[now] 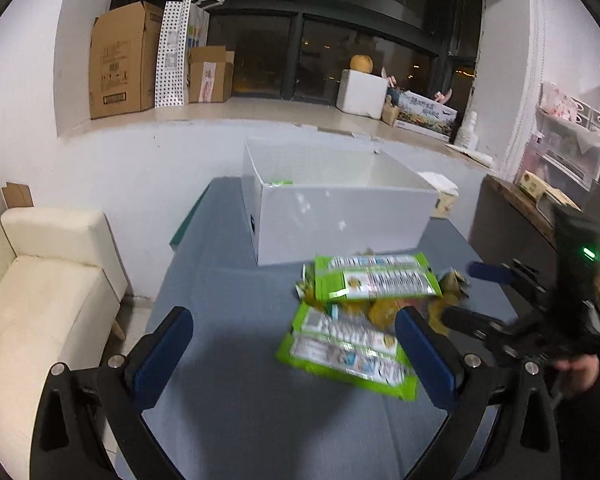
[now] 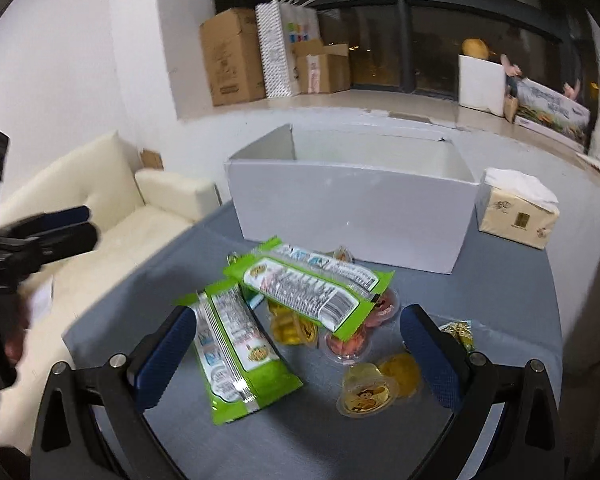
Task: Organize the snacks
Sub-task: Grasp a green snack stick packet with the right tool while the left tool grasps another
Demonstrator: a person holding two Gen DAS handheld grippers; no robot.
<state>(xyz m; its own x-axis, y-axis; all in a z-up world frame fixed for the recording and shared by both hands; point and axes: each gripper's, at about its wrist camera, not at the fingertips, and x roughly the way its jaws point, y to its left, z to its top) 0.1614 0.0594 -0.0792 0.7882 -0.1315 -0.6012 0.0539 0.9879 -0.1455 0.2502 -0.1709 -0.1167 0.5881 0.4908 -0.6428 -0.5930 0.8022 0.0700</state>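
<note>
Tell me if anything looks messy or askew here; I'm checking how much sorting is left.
Yes: the snacks lie in a loose heap in front of the white box. One green packet rests tilted across the jelly cups, another green packet lies askew beside it. Nothing looks spilled or torn.

Lived-in room, cream sofa (image 2: 112, 208), cardboard boxes (image 1: 120, 60) on window ledge
</note>
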